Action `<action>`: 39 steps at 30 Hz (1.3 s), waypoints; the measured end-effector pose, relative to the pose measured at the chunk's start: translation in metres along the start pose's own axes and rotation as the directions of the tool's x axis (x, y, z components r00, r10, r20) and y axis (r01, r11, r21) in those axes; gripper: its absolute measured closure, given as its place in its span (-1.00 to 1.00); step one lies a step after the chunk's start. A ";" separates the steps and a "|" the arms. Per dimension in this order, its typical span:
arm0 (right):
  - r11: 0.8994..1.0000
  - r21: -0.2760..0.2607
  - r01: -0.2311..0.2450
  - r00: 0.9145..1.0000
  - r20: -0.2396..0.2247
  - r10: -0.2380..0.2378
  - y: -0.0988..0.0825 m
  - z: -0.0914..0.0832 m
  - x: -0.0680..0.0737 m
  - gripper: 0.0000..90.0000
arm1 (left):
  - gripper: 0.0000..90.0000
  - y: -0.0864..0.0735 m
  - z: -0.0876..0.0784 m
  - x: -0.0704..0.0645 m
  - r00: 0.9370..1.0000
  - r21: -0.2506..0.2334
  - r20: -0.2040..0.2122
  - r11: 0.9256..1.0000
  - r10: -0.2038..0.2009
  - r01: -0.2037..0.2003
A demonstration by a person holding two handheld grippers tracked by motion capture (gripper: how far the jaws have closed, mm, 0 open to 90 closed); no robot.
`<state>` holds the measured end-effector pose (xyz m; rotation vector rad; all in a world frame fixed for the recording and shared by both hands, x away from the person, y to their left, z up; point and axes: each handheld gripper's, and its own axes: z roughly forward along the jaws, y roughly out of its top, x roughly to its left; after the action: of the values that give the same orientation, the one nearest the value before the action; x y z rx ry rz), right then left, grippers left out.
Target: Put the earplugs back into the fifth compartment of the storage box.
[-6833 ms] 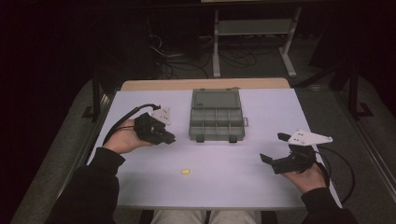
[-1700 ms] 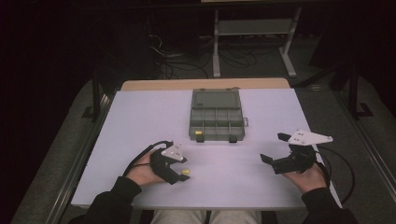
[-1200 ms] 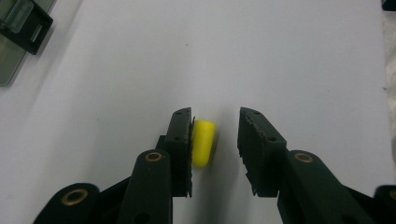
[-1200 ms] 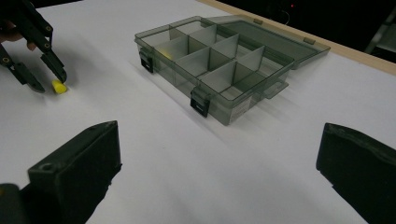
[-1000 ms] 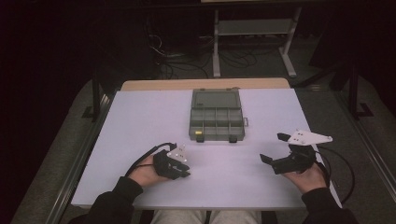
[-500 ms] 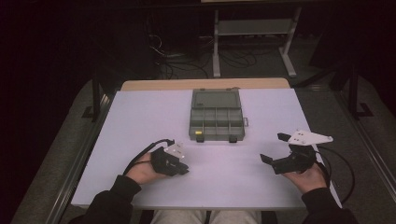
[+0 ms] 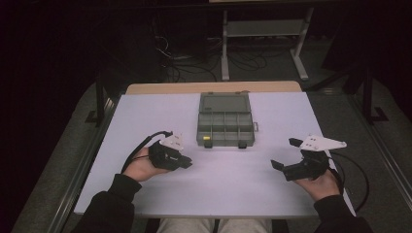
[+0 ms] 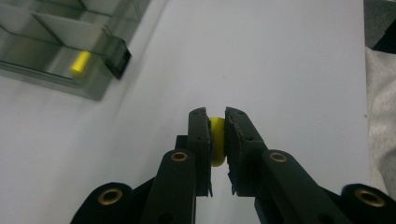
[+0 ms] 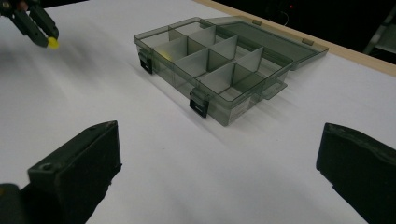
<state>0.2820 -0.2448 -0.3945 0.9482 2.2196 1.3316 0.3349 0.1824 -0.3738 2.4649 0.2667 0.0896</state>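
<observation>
- Nearest the person, the right gripper [image 7: 282,167] rests low over the white worktop [image 7: 233,189], its two black jaws spread wide with nothing between them.
- A little further in on the other side, the left gripper [image 8: 216,135] is clenched on a small round yellow piece [image 8: 216,140], which sits pinched between the jaw pads, clear of the worktop.
- In the right gripper view the same yellow piece shows at the tips of the left gripper, just short of the box.
- Beyond both, at mid-worktop, the smoky clear plastic compartment box [image 7: 225,127] lies with its lid [image 7: 224,102] folded back flat.
- Its near-left compartment holds another small yellow piece [image 7: 207,138].
</observation>
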 end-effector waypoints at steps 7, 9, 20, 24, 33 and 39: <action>1.000 0.000 0.002 1.000 -0.001 -0.002 0.000 0.000 0.000 -1.00 | 0.79 0.016 -0.018 0.009 0.999 -0.017 -0.034 1.000 0.012 -0.013; 1.000 -0.001 0.002 1.000 -0.001 -0.002 0.000 0.000 0.000 -1.00 | 0.80 0.020 -0.023 0.012 0.999 -0.021 -0.042 1.000 0.011 -0.012; 1.000 -0.002 0.003 1.000 -0.001 -0.003 0.000 0.000 0.001 -1.00 | 0.80 0.040 -0.039 0.024 0.998 -0.037 -0.063 0.999 0.012 -0.014; 1.000 -0.001 0.004 1.000 -0.002 -0.004 0.000 0.000 0.001 -1.00 | 0.80 0.044 -0.040 0.032 0.998 -0.037 -0.069 0.999 -0.003 0.001; 1.000 -0.019 -0.002 1.000 0.002 0.002 0.002 -0.003 0.000 -1.00 | 0.80 0.057 -0.029 0.047 0.997 -0.021 -0.074 1.000 -0.022 0.020; 1.000 -0.021 -0.002 1.000 0.001 0.002 0.002 -0.003 0.000 -1.00 | 0.80 0.065 -0.015 0.052 0.995 -0.001 -0.096 1.000 -0.020 0.020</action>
<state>0.2805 -0.2465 -0.3914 0.9439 2.2003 1.3527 0.3944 0.1521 -0.3222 2.4607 0.3334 0.2002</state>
